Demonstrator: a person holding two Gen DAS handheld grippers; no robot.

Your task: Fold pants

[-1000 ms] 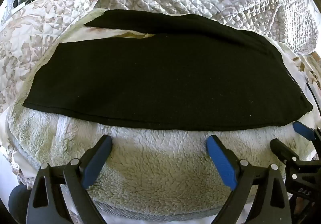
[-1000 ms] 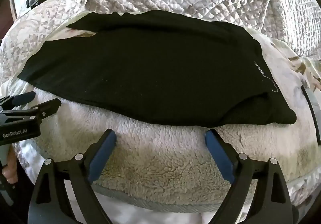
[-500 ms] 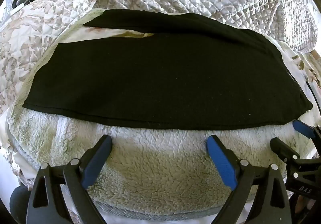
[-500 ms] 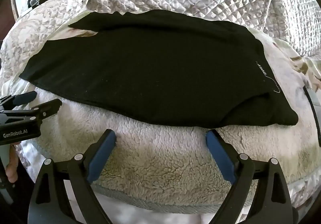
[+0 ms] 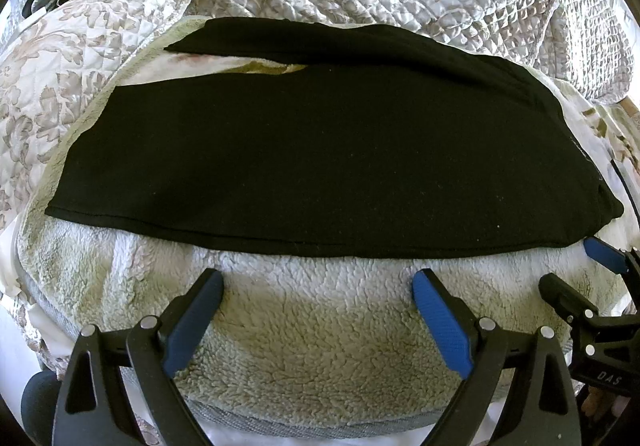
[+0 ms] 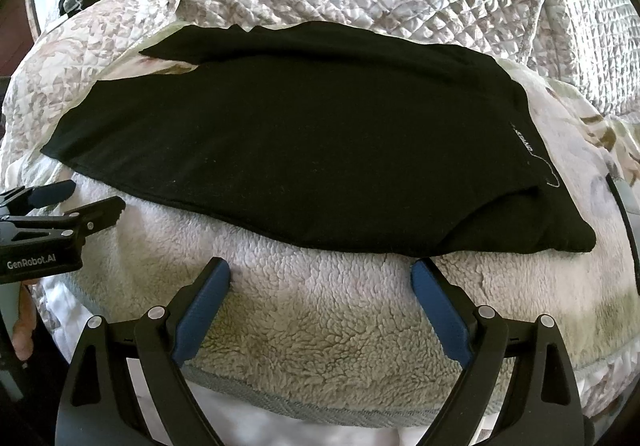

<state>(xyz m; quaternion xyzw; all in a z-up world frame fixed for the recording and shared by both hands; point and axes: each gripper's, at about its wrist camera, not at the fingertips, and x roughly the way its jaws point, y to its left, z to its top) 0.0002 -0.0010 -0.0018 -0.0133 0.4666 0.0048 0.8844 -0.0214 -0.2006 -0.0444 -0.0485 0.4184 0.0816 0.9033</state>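
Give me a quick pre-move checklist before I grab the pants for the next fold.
1. Left gripper open and empty: ok.
2. Right gripper open and empty: ok.
3. Pants lying flat on the fleece blanket: ok, though the right end looks bunched in the right wrist view.
4. Legs stacked evenly: not ok, the far leg splays from the near one at the left end.
5. Near hem reachable, nothing lying on it: ok.
6. Fingers clear of the fabric: ok, both grippers stop short of the hem.
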